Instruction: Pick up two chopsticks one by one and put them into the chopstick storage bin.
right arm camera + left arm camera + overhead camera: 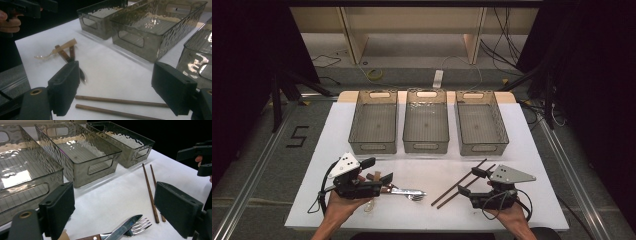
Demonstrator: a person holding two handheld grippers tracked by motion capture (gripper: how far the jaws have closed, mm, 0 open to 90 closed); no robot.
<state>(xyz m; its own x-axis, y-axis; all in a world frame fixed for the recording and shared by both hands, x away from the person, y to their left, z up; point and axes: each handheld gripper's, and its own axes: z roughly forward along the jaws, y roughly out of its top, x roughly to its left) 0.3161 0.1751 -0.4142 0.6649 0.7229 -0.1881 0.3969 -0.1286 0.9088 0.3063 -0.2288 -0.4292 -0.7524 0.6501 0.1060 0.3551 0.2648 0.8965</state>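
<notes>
Fig. Cutlery sort, pre-grasp stage, as judged from the layout. The pair of long dark-brown wooden chopsticks (463, 183) lies side by side on the white tabletop (432, 212), running from approx. 7 to 1 o'clock in the high view, upper ends near the right gripper (475, 182). In the right gripper view the same sticks (120, 101) lie crosswise just ahead of the jaws, which stand wide apart w/ nothing between them: released, not touching the sticks. At 9 o'clock from the chopsticks sits a small heap: steel knife w/ wooden handle (123, 227) across a steel fork (140, 226), plus a clear plastic spoon w/ pale handle (56, 50) beside them. The left gripper (379, 172) hangs over the handle end of that heap, jaws likewise spread and empty. At 12 o'clock, well apart from all utensils, stand three smoked-transparent rectangular plastic bins (426, 122) in a row, all bare inside.

Step in hand (est.): approach, neither tool yet committed. Next move likely calls for the right gripper to drop over the sticks mid-length, square to them, and clench both together; thin round sticks may roll or split apart, so a centred grip matters.
</notes>
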